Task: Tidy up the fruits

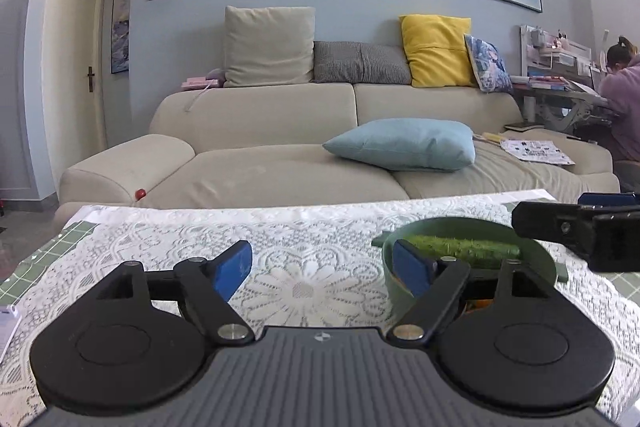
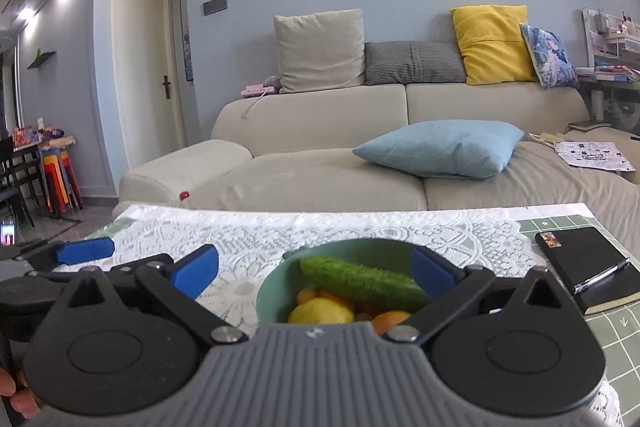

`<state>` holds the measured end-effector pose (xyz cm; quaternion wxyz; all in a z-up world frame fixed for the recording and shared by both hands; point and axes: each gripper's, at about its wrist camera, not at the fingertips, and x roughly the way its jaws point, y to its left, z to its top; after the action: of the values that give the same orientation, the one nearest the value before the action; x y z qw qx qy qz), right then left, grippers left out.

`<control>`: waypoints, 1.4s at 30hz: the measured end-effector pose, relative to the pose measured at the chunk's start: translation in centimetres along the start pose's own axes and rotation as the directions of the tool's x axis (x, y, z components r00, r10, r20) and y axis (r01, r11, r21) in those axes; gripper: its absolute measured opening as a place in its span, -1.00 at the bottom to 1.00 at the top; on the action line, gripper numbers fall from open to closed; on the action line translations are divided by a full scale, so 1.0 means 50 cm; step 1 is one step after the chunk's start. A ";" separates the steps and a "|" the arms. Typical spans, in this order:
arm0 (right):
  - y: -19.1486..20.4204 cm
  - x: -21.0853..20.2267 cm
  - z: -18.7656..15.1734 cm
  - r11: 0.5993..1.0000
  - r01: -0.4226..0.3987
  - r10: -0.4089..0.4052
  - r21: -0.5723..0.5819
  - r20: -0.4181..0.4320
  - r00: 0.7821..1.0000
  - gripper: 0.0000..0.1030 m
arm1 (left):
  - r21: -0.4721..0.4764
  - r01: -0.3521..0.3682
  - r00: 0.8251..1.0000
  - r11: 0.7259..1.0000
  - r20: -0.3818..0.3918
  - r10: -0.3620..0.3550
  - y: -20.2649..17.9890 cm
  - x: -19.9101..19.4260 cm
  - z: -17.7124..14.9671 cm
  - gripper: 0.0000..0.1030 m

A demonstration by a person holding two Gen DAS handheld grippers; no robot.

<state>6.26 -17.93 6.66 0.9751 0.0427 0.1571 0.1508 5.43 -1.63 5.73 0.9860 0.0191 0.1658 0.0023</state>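
Both grippers gape empty | left gripper [image 1: 322,269] over lace cloth [image 1: 312,247], right gripper [image 2: 316,273] above round green bowl [image 2: 276,291] | bumpy green cucumber [image 2: 360,283] tops gathered fruit, likely sorted.

Both left gripper [image 1: 322,269] and right gripper [image 2: 316,269] jaws spread wide.

Each tool [image 1: 322,271] has black linkages, silver screws, blue pads [image 2: 195,270].

Cucumber [image 2: 362,283] atop fruits in bowl [image 2: 276,287]
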 end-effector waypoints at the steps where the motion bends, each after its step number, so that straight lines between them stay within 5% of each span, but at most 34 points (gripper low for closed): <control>1: 0.005 -0.002 -0.006 1.000 0.002 -0.002 -0.008 -0.003 1.000 0.92 | 0.001 0.002 1.000 1.000 -0.006 -0.002 0.001 -0.005 -0.005 0.84; 17: 0.015 0.005 -0.074 0.998 0.009 -0.015 -0.054 -0.110 0.994 0.92 | -0.037 -0.054 0.987 0.998 -0.152 0.047 0.009 -0.001 -0.056 0.89; 42: 0.011 0.007 -0.078 0.998 0.016 -0.024 -0.060 -0.141 0.990 0.92 | -0.066 -0.031 0.983 0.997 -0.183 0.018 0.006 0.006 -0.056 0.89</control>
<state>5.20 -17.16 2.91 0.9637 0.0016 0.2219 0.1482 4.77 -1.23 2.98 0.9667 -0.0129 0.2547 0.0218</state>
